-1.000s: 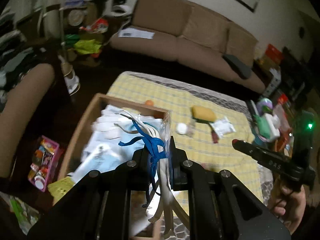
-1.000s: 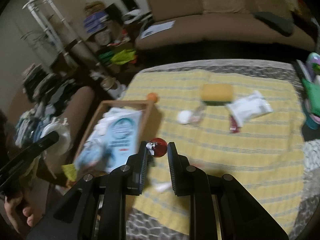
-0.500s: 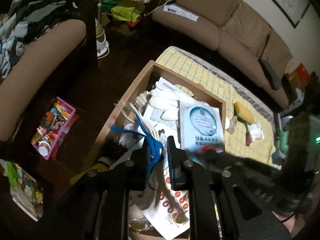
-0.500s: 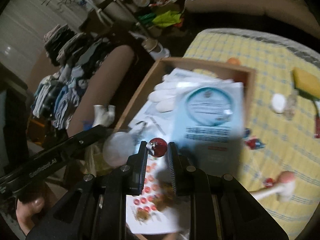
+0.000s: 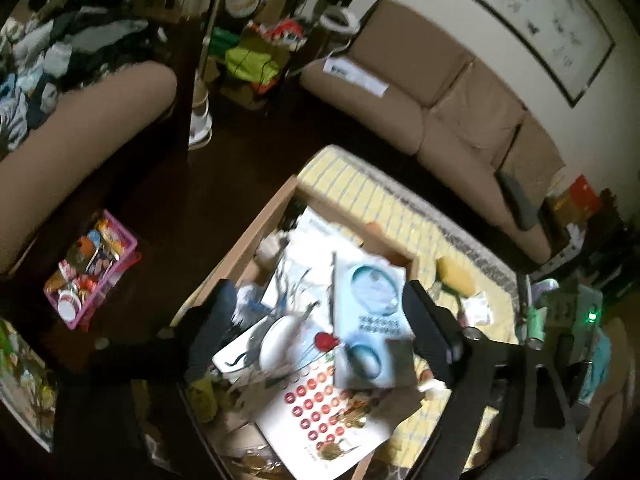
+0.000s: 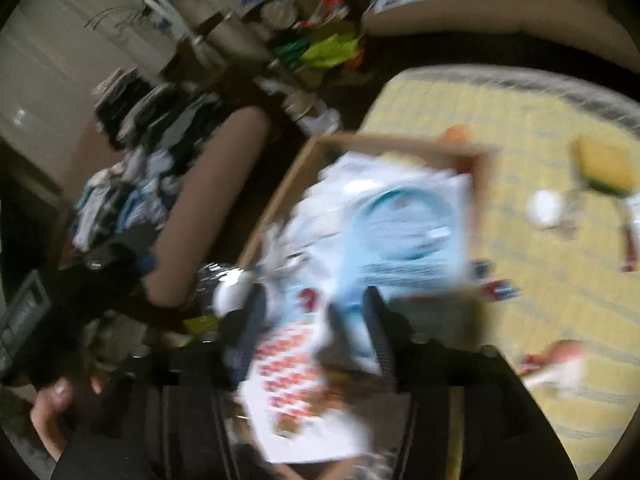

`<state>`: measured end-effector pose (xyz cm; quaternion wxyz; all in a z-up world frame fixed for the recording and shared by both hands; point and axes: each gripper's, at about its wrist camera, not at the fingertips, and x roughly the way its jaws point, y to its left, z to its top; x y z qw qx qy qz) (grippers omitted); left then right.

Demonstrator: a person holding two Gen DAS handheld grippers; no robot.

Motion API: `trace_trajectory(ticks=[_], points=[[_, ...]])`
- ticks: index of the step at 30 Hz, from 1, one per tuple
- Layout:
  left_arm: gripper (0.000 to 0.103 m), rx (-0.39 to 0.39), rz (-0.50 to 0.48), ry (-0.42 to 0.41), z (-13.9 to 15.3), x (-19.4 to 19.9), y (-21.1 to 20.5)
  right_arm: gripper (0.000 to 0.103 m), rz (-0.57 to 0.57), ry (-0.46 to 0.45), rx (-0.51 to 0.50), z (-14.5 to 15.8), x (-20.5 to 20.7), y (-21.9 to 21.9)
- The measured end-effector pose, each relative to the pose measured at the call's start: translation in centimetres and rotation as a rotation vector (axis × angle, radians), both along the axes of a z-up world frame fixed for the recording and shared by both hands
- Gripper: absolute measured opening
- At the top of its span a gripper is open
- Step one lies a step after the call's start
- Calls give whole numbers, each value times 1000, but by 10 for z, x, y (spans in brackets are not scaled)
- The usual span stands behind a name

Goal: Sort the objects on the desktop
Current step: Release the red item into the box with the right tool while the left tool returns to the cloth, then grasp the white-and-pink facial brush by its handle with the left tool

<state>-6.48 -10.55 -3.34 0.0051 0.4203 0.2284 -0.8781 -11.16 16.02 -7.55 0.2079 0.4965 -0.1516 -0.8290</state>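
A wooden box (image 5: 256,224) full of papers sits at the left edge of the yellow checked tablecloth (image 5: 404,216). My left gripper (image 5: 316,316) is open wide above the box. The white cords with the blue tie (image 5: 288,292) lie in the box below it. A small red ball (image 5: 326,340) lies on the papers beside a light-blue packet (image 5: 370,312). My right gripper (image 6: 312,312) is open over the same box (image 6: 280,196), and the red ball (image 6: 307,299) shows blurred between its fingers, lying below them.
A yellow sponge (image 6: 606,166), a white cap (image 6: 544,208) and small packets lie on the cloth to the right. A brown sofa (image 5: 420,92) stands behind, an armchair (image 5: 80,128) to the left, a pink basket (image 5: 90,268) on the floor.
Both grippers have opened over the box. The left one let go of the white cords with the blue tie, the right one let go of the red ball; both now lie in the box.
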Motion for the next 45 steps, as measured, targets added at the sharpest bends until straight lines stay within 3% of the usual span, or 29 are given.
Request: trace_trajectory(ticks=[3,5,9,11,14,18,21,25,29,32,34,36,38,41,45], points=[[102,-70,-64,-26,3,-6,27,75,-143,12,85,7,10,52],[102,-127,-134,-76,-2,-13,54,82,-264,-56,149,-3,16,93],[102,-202,-295,-130,-14,-18,113,82,-372,-196,287,-34,26,149],[102,-257,-462,-164,-24,-18,158,82,-439,-255,308,-47,36,178],[102,-433,-677,-193,-45,-6,228,82,-546,-294,322,-50,56,210],[96,-476,-885,-206,-73,1,304,82,-580,-271,301,-39,77,227],[80,-491,-958,-265,-103,-3,343,82,-571,-231,250,-29,85,235],[58,-660,-935,-373,-152,-11,366,82,-580,-222,217,-27,92,248],[57,-733,-913,-427,-188,-16,366,82,-612,-233,190,-30,101,268],[53,-736,-894,-446,-205,-20,364,82,-617,-241,161,-35,105,277],[31,-663,-891,-447,-207,-20,360,82,-621,-247,154,-38,107,280],[16,-586,-866,-462,-202,-23,354,82,-627,-251,152,-40,107,283],[14,-447,-859,-461,-193,-24,347,82,-629,-251,148,-40,108,284],[13,-300,-825,-445,-179,-25,338,82,-632,-244,140,-40,108,285],[13,-269,-765,-377,-151,-20,325,82,-647,-229,112,-40,106,288]])
